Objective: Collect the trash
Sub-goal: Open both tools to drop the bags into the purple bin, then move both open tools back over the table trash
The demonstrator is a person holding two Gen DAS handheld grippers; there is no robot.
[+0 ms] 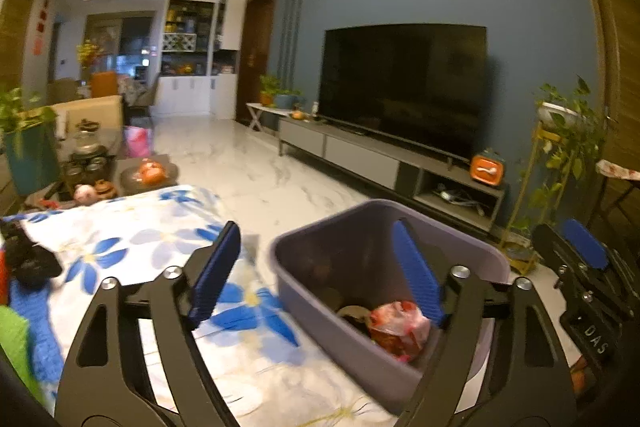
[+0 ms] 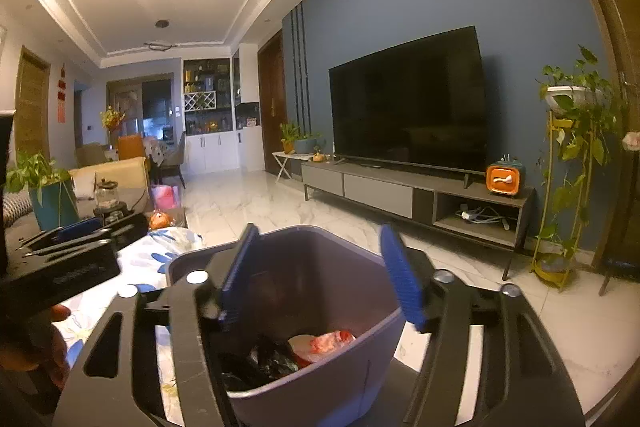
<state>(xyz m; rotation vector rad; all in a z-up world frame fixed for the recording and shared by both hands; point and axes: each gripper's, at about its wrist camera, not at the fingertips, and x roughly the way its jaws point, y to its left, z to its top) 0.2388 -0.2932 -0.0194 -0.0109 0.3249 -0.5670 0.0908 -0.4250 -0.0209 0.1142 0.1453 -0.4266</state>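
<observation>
A purple plastic bin (image 1: pixel 320 319) stands at the right edge of a table with a blue-flowered cloth (image 1: pixel 132 247). It holds a pink-red plastic wrapper (image 1: pixel 396 327) and dark scraps. My left gripper (image 1: pixel 320 275) is open and empty, its right finger over the bin. In the right wrist view the bin (image 2: pixel 344 379) sits right below my right gripper (image 2: pixel 320 279), which is open and empty above the wrapper (image 2: pixel 330 343) and black trash (image 2: pixel 272 359). The right gripper also shows in the left wrist view (image 1: pixel 584 267).
A black crumpled item (image 1: pixel 28 259) and green and red things lie at the cloth's left edge. A tea tray with jars (image 1: pixel 88 167) stands beyond. A TV (image 1: pixel 404 87) on a low cabinet (image 1: pixel 384 163) and a plant stand (image 1: pixel 560 163) line the blue wall across the marble floor.
</observation>
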